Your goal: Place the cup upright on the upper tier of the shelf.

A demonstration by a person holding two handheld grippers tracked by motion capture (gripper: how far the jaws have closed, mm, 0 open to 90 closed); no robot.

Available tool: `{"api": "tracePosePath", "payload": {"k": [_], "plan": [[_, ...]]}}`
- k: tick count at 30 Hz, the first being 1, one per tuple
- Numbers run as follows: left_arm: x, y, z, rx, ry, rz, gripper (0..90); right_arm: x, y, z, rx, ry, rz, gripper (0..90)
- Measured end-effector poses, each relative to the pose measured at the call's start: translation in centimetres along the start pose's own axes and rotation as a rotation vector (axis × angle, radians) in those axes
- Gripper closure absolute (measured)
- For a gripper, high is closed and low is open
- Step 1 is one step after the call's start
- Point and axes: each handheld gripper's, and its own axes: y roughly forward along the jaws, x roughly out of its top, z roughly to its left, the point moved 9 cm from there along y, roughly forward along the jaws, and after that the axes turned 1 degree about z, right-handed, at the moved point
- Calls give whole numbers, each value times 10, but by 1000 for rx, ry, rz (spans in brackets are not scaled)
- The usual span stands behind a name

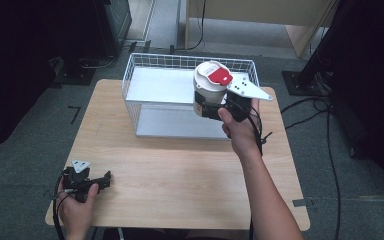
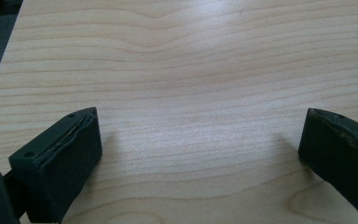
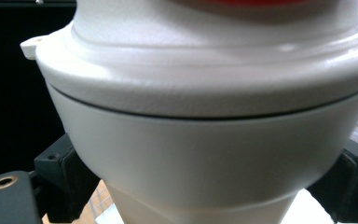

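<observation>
High view: above, facing forward-down over table point(image 1: 180, 170). Left gripper view: close on same tabletop. Right gripper view: very close on white container point(image 3: 205, 140).

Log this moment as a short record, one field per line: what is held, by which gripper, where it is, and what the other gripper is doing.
held item: white container with a red-topped lid
holder: right gripper, jaws clamped on the container's lower body
position: raised over the right part of the white wire basket
basket: stands at the far side of the wooden table, with a flat white shelf inside
left gripper: low over the table's near left corner, jaws wide apart, holding nothing
</observation>
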Motion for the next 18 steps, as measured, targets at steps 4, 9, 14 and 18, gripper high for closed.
{"api": "tracePosePath", "payload": {"k": [4, 9, 14, 18], "plan": [[0, 0, 0, 1, 0, -1, 0, 6, 9, -4, -19, -3, -4, 91], [0, 0, 0, 0, 0, -1, 0, 11, 20, -11, -55, -1, -5, 90], [0, 0, 0, 0, 0, -1, 0, 14, 29, -22, -98, 16, -8, 90], [0, 0, 0, 0, 0, 0, 0, 16, 37, -32, -124, 21, -18, 90]]}}
